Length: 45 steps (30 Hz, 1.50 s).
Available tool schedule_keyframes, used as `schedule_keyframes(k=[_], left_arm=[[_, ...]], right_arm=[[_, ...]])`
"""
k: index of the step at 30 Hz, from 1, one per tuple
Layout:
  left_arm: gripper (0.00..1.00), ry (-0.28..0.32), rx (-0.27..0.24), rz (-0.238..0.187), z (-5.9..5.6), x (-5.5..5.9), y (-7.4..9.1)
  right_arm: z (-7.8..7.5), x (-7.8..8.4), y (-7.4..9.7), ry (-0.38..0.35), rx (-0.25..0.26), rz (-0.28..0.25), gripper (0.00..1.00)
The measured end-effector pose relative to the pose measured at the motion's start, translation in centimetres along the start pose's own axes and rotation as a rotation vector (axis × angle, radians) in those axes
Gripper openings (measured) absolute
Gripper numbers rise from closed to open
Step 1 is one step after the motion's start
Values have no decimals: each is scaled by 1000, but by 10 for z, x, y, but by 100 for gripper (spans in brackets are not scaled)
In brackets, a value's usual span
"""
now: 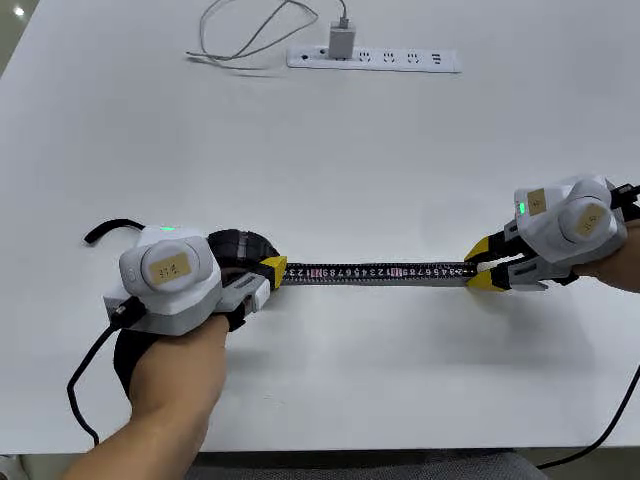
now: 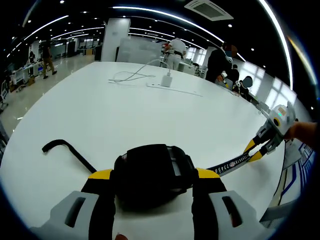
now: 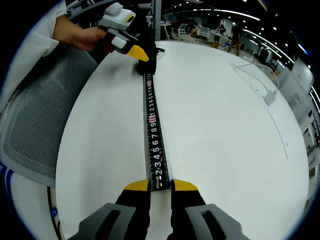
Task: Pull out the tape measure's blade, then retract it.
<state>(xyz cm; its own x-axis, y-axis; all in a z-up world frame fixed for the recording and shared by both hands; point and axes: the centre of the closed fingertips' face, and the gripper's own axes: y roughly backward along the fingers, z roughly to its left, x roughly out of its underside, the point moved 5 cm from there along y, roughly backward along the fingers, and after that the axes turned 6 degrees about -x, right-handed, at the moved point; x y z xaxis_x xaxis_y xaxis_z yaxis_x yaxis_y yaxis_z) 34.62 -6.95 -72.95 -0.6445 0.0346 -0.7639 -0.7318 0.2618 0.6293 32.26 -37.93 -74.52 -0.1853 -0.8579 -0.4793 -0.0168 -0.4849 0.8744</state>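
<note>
Closest in, the left gripper has its fingers clenched round the black tape measure, which sits at the near left of the white tabletop. A black wrist strap curls off to its left. The blade is out, running straight across to the right with its numbers facing up. At its far end is the right gripper — yellow-tipped fingers pinched onto the blade's tip, one on either side. Far back on the tabletop lies a white power strip with a charger plugged in, its cable looping off left.
</note>
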Motion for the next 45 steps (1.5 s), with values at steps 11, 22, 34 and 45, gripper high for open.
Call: schedule_keyframes(k=[11, 22, 34, 45], left_arm=[[56, 2, 0, 15, 2, 1, -1], [56, 19, 9, 14, 2, 0, -1], [56, 40, 20, 16, 3, 0, 1], [56, 53, 31, 16, 3, 0, 1]], right_arm=[[-1, -4, -2, 7, -2, -8, 11], [-2, -10, -1, 19, 6, -21, 11], [-5, -25, -7, 24, 6, -43, 10], [-7, -38, -14, 27, -3, -62, 10]])
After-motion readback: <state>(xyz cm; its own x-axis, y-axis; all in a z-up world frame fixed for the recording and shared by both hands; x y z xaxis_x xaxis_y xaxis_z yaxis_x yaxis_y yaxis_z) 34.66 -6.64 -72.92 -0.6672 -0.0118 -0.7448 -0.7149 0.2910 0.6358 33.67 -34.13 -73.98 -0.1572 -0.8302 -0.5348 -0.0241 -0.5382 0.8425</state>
